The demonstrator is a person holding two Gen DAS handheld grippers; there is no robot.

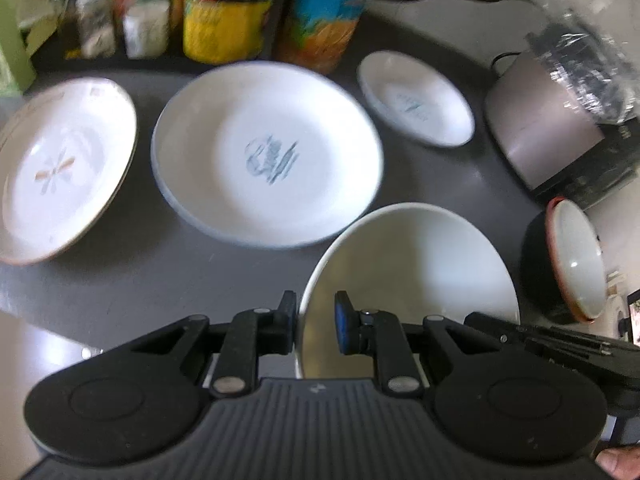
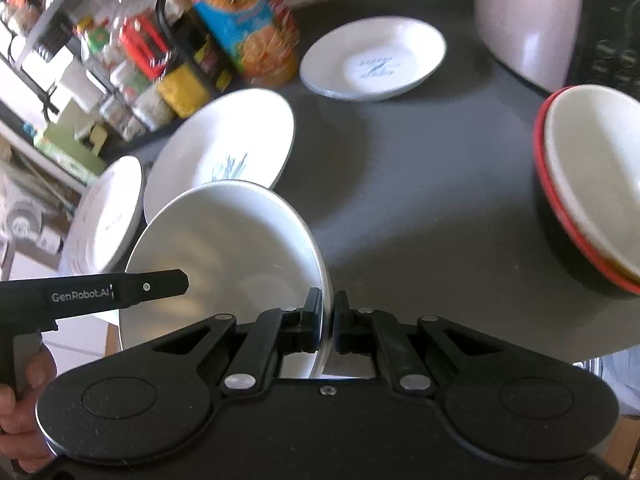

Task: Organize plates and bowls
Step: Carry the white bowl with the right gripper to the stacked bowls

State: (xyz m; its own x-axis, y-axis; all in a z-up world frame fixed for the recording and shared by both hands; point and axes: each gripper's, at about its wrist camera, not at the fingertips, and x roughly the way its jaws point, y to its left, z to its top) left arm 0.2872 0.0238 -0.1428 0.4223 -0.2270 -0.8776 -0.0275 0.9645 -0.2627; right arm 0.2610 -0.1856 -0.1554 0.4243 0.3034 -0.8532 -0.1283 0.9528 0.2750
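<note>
Left wrist view: left gripper and right gripper, jaws pinching opposite rims of the white bowl at the counter's near edge, suggesting a two-handed lift; next, nesting into the red-rimmed bowl would demand level carriage.

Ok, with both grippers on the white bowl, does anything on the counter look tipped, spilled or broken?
No spill or break shows. The white bowl is tilted, clamped at opposite rims by the left gripper and right gripper. The gold-rimmed plate looks slanted, perhaps lens distortion.
</note>
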